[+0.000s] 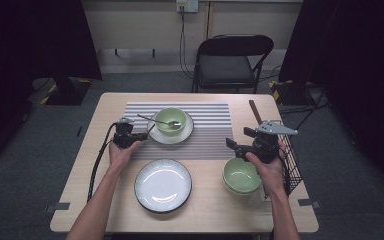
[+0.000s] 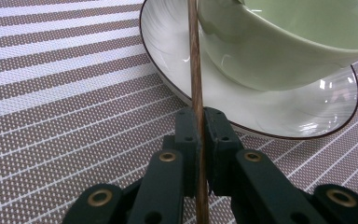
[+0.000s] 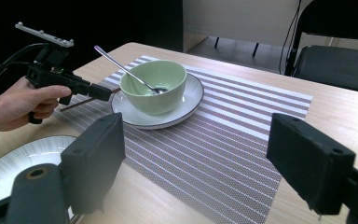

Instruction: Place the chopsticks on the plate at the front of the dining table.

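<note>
Pinched between the closed jaws of the left gripper, a thin brown wooden chopstick is held at the centre of the left gripper view, its shaft running up the frame across the rim of a glossy white saucer edged with a dark line. It is seen again at the left of the right gripper view, low over the striped woven placemat beside the saucer. A smooth pale green bowl sits on that saucer, with a metal spoon leaning inside it. As a judgement, the setting is partly laid: the chopstick has yet to be put down next to the saucer. Toward the bottom of the high view, a ribbed white plate and a second green bowl remain off the mat. Above that bowl the right gripper is held, its jaws spread wide on nothing. A black wire rack stands at the right table edge.
</note>
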Tool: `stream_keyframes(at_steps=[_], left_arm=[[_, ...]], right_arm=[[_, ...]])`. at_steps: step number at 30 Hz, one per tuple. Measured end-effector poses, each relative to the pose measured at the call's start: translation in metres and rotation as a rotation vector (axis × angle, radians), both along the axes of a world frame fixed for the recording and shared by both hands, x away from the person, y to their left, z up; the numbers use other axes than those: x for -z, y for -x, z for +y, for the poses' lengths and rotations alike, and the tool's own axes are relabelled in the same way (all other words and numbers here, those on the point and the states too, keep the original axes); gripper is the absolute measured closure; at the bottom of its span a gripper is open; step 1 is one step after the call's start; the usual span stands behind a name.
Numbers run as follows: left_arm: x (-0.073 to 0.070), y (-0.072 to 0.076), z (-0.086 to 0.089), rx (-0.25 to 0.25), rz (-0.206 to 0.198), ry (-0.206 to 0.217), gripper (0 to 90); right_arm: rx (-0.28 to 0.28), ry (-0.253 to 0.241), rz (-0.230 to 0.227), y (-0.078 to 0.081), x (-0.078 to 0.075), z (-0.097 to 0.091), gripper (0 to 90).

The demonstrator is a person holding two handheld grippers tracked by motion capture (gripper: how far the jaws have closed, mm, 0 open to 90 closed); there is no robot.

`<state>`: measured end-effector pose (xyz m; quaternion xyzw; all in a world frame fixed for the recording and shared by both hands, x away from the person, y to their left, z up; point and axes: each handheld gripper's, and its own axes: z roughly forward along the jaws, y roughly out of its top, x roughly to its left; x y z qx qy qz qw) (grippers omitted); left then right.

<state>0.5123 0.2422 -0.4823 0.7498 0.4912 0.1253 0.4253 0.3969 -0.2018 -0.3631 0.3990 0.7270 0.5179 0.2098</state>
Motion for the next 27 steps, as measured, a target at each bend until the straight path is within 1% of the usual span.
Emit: stream_keyframes(at_steps=[4,6,8,9,12,14,17,20,21,23,25,26,27], left_arm=[[0.0002,-0.0005,0.0007,0.002,0.002,0.003,84.9],[0.0005,-0.0009,0.0004,-0.004,0.005,0.019,84.9],[0.0001,-0.0011,0.0003,-0.01,0.004,0.014,85.0],[0.0003,-0.0015,0.0001,-0.013,0.005,0.019,85.0],[-0.0013,-0.0008,0.0001,-0.011,-0.006,0.001,84.8],[-0.0007,-0.0008,-0.0001,-0.011,0.003,0.012,84.6],[0.0002,-0.0013,-0.0012,-0.007,0.001,0.006,84.5],[0.0009,-0.0015,-0.0022,-0.015,-0.004,0.0,84.9],[0.0007,-0.0019,-0.002,-0.007,0.001,0.009,84.9],[-0.0003,-0.0033,-0.0021,-0.005,0.008,0.01,85.2],[-0.002,-0.0049,-0.0032,-0.015,0.001,-0.003,85.3],[-0.0026,-0.0057,-0.0036,-0.011,0.001,0.007,85.3],[-0.0035,-0.0064,-0.005,-0.011,0.002,0.001,85.3]], right_arm=[[-0.001,-0.002,0.002,-0.0001,0.0005,-0.0002,18.8],[0.0,-0.002,0.001,0.0,0.0004,-0.0003,18.9],[0.0,-0.003,0.002,0.0,0.0004,-0.0003,18.9],[-0.001,-0.003,0.002,0.0001,0.0005,-0.0002,18.9],[0.0,-0.002,0.005,-0.0003,0.0012,0.0004,18.9],[-0.002,0.0,0.005,-0.0009,0.0017,0.0007,18.9],[-0.005,0.002,0.009,-0.0009,0.002,0.0019,18.9],[-0.006,0.001,0.006,-0.0005,0.0019,0.0018,18.9],[-0.004,0.0,0.008,-0.0004,0.0019,0.0016,18.9],[-0.002,0.0,0.011,-0.0006,0.0023,0.0014,18.9],[-0.004,0.0,0.011,-0.001,0.0029,0.0017,18.9],[-0.005,0.002,0.01,-0.001,0.003,0.0019,18.9],[-0.007,0.003,0.01,-0.0011,0.0031,0.002,18.9]])
